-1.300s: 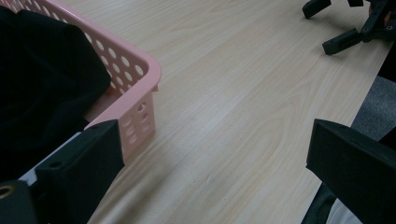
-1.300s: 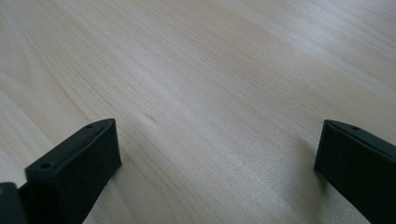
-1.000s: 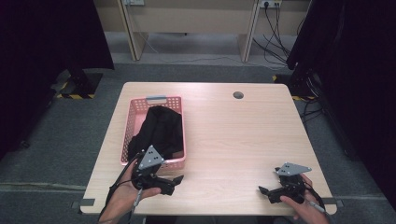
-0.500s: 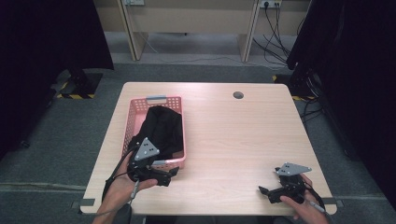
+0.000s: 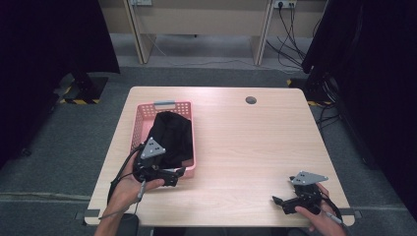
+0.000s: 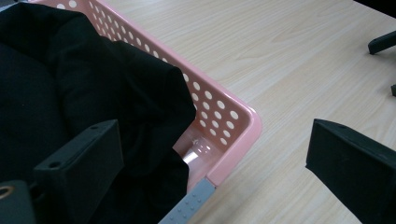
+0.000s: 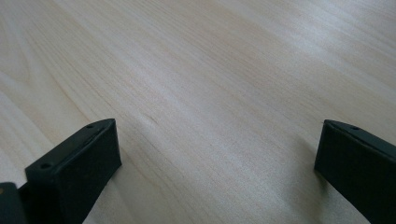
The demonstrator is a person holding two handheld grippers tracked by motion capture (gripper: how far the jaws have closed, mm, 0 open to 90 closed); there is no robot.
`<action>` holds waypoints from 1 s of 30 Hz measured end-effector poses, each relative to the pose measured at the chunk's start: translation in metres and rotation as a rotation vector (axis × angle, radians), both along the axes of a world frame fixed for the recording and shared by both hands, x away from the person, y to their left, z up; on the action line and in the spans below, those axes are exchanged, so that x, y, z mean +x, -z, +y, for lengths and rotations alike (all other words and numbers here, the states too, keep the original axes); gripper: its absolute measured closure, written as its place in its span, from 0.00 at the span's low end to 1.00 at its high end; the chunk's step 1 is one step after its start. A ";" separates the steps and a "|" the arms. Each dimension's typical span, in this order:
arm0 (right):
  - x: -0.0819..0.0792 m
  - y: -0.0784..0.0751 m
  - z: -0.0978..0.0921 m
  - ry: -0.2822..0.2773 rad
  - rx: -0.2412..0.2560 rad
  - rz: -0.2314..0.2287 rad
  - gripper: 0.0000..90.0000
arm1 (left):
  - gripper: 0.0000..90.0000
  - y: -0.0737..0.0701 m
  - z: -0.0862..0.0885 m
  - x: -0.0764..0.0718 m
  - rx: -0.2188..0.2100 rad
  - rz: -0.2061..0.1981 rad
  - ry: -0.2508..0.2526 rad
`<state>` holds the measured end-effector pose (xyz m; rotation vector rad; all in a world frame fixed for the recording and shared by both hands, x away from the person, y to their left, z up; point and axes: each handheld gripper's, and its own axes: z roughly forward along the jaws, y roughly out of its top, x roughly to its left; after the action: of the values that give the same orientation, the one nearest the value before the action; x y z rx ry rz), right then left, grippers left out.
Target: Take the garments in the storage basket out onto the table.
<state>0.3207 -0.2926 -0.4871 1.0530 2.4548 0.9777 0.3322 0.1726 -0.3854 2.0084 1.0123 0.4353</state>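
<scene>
High view: a pink basket (image 5: pixel 139 129) sits on the left half of the table (image 5: pixel 246 147), holding a black cloth (image 5: pixel 169 135). The left gripper (image 5: pixel 179 173) hovers at the basket's near right corner, jaws wide; the right gripper (image 5: pixel 276 201) rests well apart from the basket, near the table's front edge, with bare wood between them. Left gripper view: the jaws straddle the basket's corner rim (image 6: pixel 243 126), one over the cloth (image 6: pixel 93 93), one over open table (image 6: pixel 303 70). Right gripper view: jaws spread wide over bare wood (image 7: pixel 210 93).
</scene>
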 end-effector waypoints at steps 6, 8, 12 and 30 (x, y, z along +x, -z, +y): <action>0.000 0.000 0.000 0.000 0.000 0.000 0.00 | 0.03 0.002 0.003 0.008 0.002 0.012 -0.019; 0.000 0.000 0.000 0.000 0.000 0.000 0.00 | 0.03 0.002 0.003 0.010 0.001 0.014 -0.023; 0.000 0.000 0.000 0.000 0.000 0.000 0.00 | 0.03 0.001 0.007 0.016 -0.004 0.020 -0.037; 0.000 0.000 0.000 0.000 0.000 -0.001 0.00 | 0.03 -0.001 0.009 0.041 0.043 0.026 -0.089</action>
<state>0.3208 -0.2926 -0.4871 1.0522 2.4546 0.9780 0.3736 0.1815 -0.3841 2.0167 1.1203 0.4835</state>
